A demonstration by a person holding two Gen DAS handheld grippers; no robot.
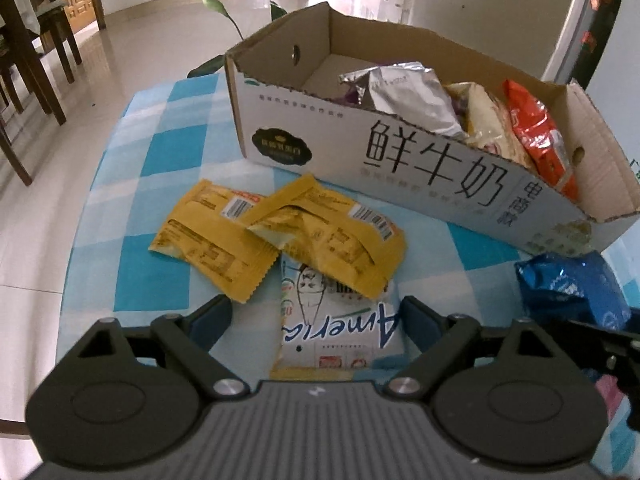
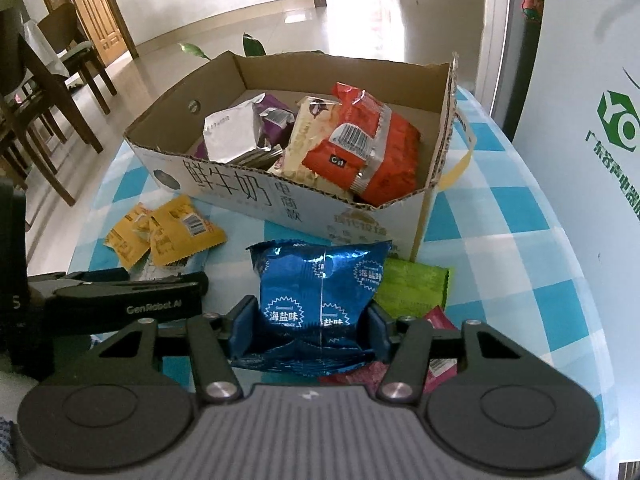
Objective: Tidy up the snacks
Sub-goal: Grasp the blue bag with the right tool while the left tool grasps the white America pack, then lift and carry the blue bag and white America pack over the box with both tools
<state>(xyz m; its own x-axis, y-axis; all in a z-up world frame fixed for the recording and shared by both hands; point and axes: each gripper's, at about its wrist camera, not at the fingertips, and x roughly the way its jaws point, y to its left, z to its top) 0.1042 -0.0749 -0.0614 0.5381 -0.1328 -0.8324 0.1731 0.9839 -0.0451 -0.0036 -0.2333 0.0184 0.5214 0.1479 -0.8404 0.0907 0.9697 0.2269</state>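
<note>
- Right gripper (image 2: 312, 322) is pinching the blue snack bag (image 2: 320, 280): both blue fingers (image 2: 242, 322) are pressed into its sides and the foil is crumpled between them. No earlier shot to compare, so that's all I can say about it.
- Left gripper (image 1: 316, 316) has its fingers spread wide with nothing clamped. A white packet with "America" lettering (image 1: 340, 332) lies flat on the tabletop between them, but the fingers (image 1: 212, 316) don't touch it.
- Two yellow packets (image 1: 280, 236) sit just ahead of the left gripper, overlapping each other, and the right one lies partly on top of the white packet.
- The cardboard box (image 2: 224, 184) with big Chinese characters on its side stands on the far part of the tabletop (image 2: 500, 208), which has a blue and white checked cloth.
- Already in the box: a silver foil bag (image 2: 230, 132), a purple pack (image 2: 276, 116) behind it, a cream-coloured pack (image 2: 304, 140) and an orange-red bag (image 2: 372, 148) leaning at the right end.
- To the right of the blue bag, a green packet (image 2: 412, 284) lies flat, and a pink-red one (image 2: 440, 320) pokes out near the right finger.
- From the right camera, the left gripper's black body shows at the left edge, close to the yellow packets.
- Background: wooden chairs (image 2: 60, 80), shiny tiled floor, a plant leaf (image 1: 216, 4) behind the box.
</note>
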